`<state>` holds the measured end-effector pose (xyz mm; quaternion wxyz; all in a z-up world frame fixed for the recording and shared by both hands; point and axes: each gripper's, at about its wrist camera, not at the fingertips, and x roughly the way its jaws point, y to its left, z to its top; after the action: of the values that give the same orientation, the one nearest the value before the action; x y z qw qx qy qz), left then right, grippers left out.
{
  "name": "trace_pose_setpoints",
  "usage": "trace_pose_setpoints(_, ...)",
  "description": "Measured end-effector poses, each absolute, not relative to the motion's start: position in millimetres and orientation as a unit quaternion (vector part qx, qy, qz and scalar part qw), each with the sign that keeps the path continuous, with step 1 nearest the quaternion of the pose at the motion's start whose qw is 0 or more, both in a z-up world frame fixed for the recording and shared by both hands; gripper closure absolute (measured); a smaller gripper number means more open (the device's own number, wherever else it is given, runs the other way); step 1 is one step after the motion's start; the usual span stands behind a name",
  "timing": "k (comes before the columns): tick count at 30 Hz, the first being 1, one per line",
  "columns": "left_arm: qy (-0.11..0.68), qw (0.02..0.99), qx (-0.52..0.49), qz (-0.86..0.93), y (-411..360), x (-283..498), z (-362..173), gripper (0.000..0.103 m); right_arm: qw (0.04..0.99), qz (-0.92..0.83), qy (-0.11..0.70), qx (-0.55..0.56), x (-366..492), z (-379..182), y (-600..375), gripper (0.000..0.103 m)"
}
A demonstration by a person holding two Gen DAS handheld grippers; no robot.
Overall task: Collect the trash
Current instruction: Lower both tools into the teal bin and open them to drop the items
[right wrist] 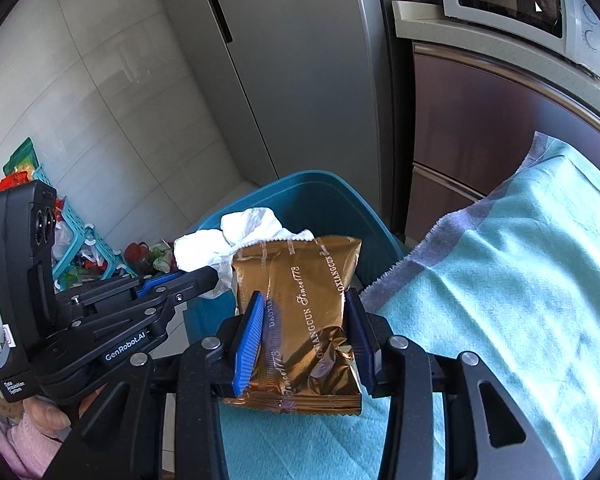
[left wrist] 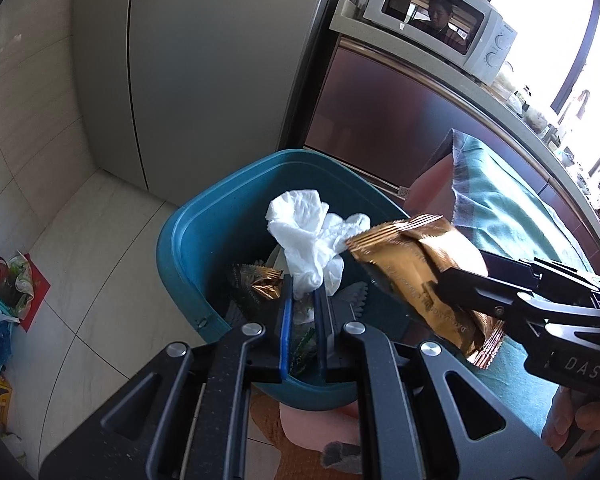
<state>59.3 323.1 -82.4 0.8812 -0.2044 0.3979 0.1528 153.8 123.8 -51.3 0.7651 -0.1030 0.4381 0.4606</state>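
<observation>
Above the teal bin (left wrist: 188,240), the left gripper (left wrist: 304,300) is pinching a crumpled white tissue (left wrist: 308,236) between narrow jaws. At three o'clock from it, the right gripper (right wrist: 304,316) is clamping a gold snack wrapper (right wrist: 300,300), hanging over the bin's rim beside a teal cloth (right wrist: 520,280).

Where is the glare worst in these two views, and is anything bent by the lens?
Left wrist view: the window at upper right is blown out white; the fridge edges and counter bow strongly. Right wrist view: glare only at the far right edge; the gold wrapper reads sharp, and the fridge again curves.
</observation>
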Motion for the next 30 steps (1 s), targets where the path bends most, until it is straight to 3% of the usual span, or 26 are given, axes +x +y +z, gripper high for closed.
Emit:
trace_pose_setpoints(11,0.407,0.877,-0.209,0.149,324,65,-93,0.091,0.76,0.459,0.45,-0.099,158,-61,126,0.061)
trace_pose_setpoints(16,0.405,0.878,-0.213,0.138,325,66,-97,0.075,0.761,0.457,0.452,-0.088,161,-61,120,0.055)
trace_pose_setpoints(30,0.372,0.895,-0.2,0.143,320,49,-83,0.051,0.766,0.463,0.442,-0.057,159,-54,100,0.052)
